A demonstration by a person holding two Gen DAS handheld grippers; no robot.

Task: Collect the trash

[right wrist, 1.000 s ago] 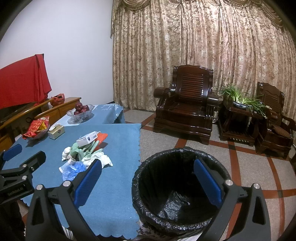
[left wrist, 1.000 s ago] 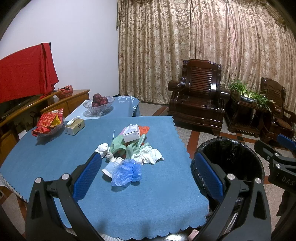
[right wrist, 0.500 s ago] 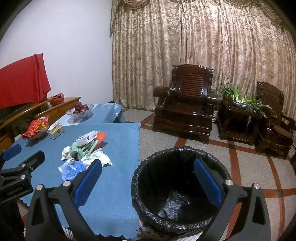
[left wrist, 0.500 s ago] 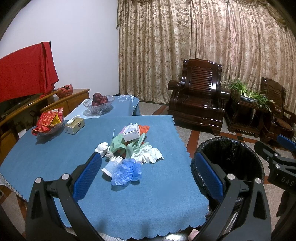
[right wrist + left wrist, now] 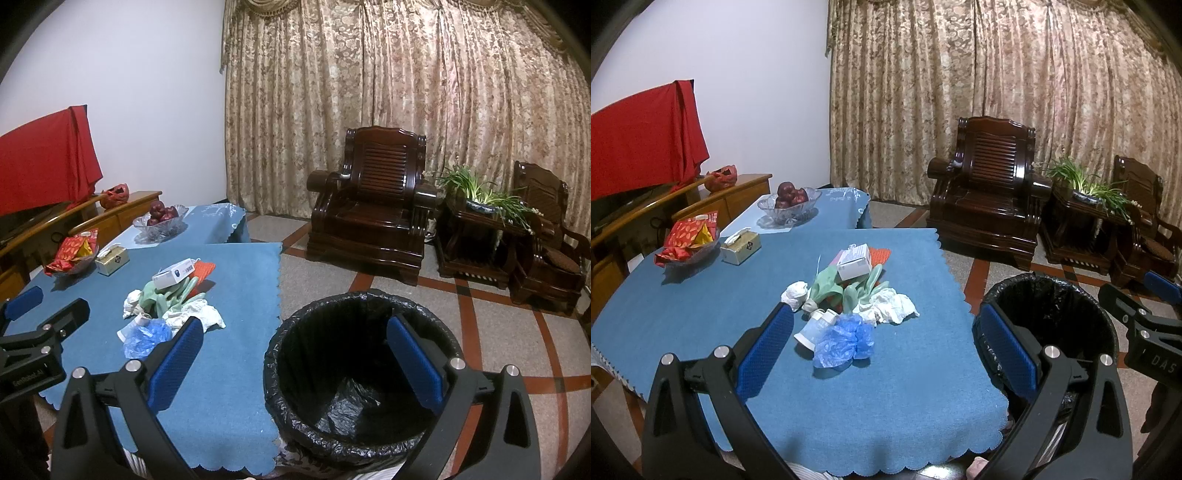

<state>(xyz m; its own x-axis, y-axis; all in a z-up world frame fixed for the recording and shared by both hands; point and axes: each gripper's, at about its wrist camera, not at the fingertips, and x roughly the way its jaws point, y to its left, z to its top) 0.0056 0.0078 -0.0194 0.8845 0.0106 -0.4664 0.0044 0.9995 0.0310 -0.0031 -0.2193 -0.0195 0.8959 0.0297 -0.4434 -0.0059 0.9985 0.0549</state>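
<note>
Both jaws gaping wide, gripping nothing: I'm holding left gripper (image 5: 886, 343) over trash pile (image 5: 849, 295) on surface (image 5: 701, 306), right gripper (image 5: 295, 354) hovering above bin (image 5: 364, 373).

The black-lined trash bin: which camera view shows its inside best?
The right wrist view: the trash bin sits almost whole between the open right gripper fingers, liner bottom visible. The left wrist view shows only its far rim, cut by a finger.
</note>
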